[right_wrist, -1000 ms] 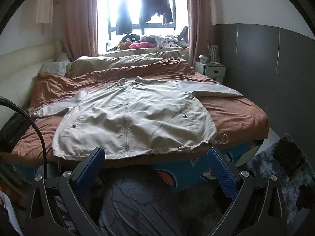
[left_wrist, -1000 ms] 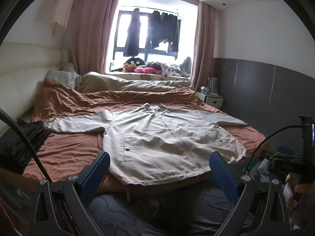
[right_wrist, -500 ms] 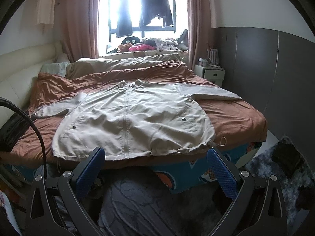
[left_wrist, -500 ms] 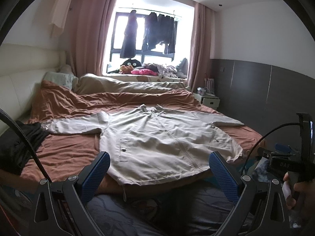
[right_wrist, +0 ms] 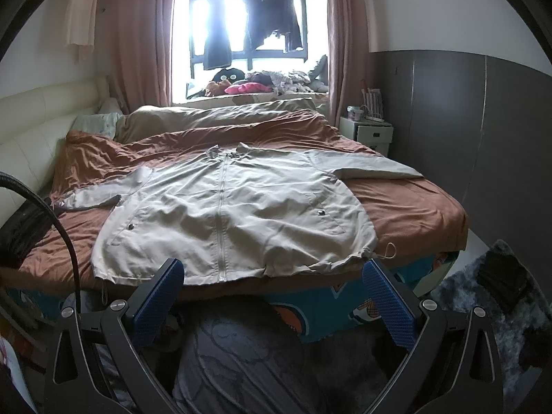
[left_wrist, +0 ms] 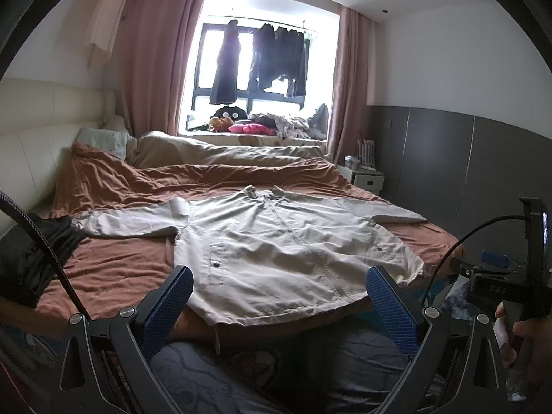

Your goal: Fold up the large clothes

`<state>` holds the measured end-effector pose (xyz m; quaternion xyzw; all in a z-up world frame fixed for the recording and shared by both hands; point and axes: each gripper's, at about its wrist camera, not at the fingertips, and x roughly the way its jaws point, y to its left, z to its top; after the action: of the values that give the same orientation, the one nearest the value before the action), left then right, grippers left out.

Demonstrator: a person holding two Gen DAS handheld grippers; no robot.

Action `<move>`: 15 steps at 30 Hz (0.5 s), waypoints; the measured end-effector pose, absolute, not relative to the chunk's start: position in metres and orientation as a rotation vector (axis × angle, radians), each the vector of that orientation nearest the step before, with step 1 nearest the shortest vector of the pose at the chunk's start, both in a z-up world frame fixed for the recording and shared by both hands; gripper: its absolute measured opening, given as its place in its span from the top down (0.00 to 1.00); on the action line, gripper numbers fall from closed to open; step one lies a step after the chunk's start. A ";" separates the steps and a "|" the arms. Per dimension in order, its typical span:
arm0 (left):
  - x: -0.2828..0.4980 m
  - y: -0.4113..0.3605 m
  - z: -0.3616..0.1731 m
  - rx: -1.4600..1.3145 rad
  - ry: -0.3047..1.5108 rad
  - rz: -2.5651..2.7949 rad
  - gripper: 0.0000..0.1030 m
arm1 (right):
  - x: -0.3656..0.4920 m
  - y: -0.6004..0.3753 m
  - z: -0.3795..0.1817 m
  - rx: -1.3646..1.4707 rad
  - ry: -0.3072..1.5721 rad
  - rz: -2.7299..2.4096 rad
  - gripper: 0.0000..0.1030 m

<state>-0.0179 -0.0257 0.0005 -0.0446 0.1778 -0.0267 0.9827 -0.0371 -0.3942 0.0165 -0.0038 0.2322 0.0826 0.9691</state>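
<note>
Left gripper: jaws spread wide, nothing between the blue pads, held off the bed's near edge. Right gripper: same, released and empty, also short of the bed. In the left view a hand at the right edge grips the handle of the right gripper's rig.

Below both: dark patterned fabric, maybe the person's legs, can't tell. Grey shaggy rug on the floor to the right.

Jacket, beige, lies flat and front-up on the brown sheet, zip closed, hem along the near edge of the bed, collar pointing toward the window. Both sleeves spread out sideways: left one reaches toward a black garment at the bed's left edge, right one lies toward the bed's right edge. Hem drawcord loop sticks out at the right corner. Unfolded.

Further back: bunched beige duvet across the bed, pillow at the cream headboard on the left. White nightstand at the right beside the grey wall panel.

Far end: window with dark clothes hanging on a rail, pink curtains on both sides, sill piled with clothes and soft toys.
</note>
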 end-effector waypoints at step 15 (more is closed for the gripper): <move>-0.022 -0.027 0.004 -0.078 0.330 -0.047 0.02 | -0.034 -0.396 0.010 0.006 0.470 0.177 0.00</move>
<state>-0.0223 -0.0270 0.0041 -0.0387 0.1643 -0.0232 0.9854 -0.0342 -0.3962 0.0095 0.0032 0.2327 0.0874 0.9686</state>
